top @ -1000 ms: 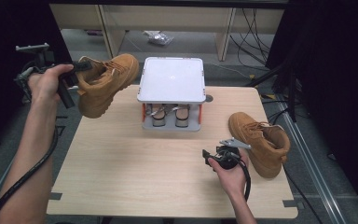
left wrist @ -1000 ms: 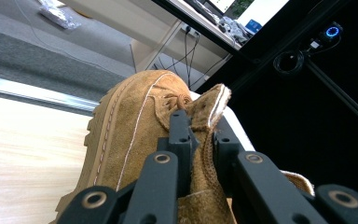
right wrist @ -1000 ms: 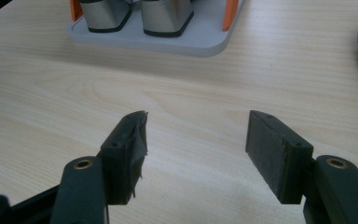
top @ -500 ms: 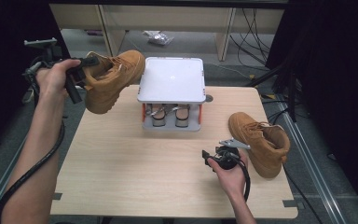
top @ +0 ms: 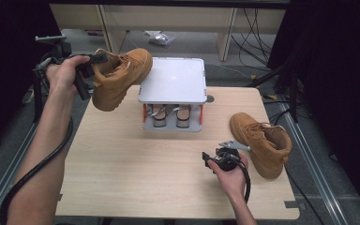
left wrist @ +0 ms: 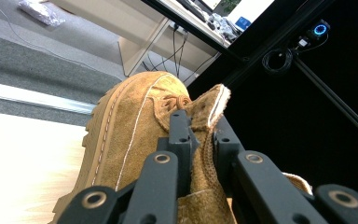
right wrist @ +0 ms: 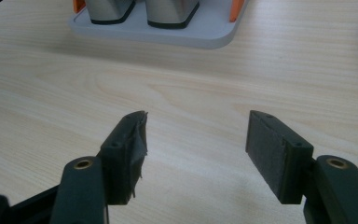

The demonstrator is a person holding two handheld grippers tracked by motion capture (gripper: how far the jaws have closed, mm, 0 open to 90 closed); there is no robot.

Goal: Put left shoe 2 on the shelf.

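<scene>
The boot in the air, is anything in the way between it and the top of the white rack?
Nothing visible is. The left gripper holds the boot by its collar, toe right at the near-left edge of the rack, whose flat top is bare. The other boot lies far off by the open right gripper.

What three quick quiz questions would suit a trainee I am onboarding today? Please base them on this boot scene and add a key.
1. True or false: the left gripper is shut on the collar of the raised boot.
2. Where is the second boot? A) on top of the white rack B) on the table, beside the right gripper C) on the floor
3. Fill in: the jaws of the right gripper stand ____ with only bare table between them.

Key: 1 true. 2 B. 3 open.
</scene>
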